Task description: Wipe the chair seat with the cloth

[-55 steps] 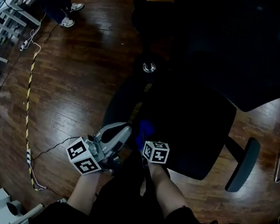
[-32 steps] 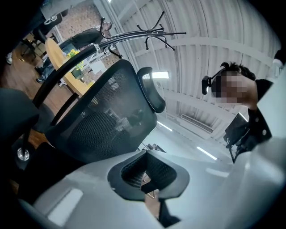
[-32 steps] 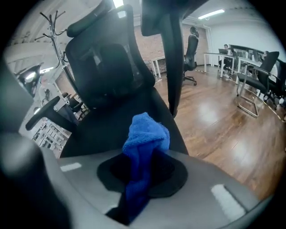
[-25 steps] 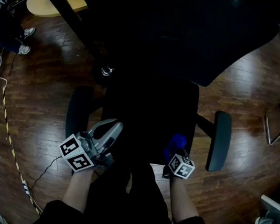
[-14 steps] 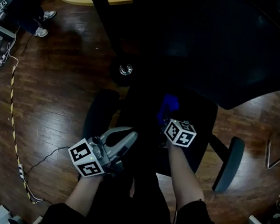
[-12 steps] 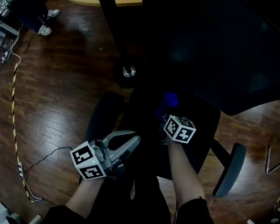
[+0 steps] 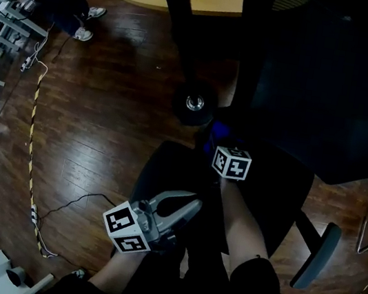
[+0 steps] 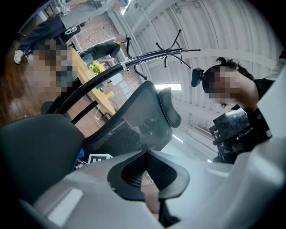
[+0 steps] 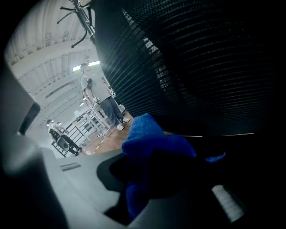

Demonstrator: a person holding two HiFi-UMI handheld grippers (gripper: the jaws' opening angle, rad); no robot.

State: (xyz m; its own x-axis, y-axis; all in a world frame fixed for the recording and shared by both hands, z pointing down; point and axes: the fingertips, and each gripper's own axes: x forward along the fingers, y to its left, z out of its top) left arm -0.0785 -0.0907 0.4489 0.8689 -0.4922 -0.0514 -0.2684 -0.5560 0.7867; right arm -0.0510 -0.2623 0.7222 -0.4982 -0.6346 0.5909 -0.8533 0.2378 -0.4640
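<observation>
Right tongs [image 9: 147,179] clamped on cloth [image 9: 154,143], left tongs [image 7: 188,208] together, backrest [image 9: 201,53] close ahead

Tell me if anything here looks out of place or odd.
Nothing is spilled or broken. The only untidy thing is on the wood floor to the left of the chair: a yellow-and-black cord and a thin black cable lie loose there. The blue cloth sits bunched in the right gripper.
</observation>
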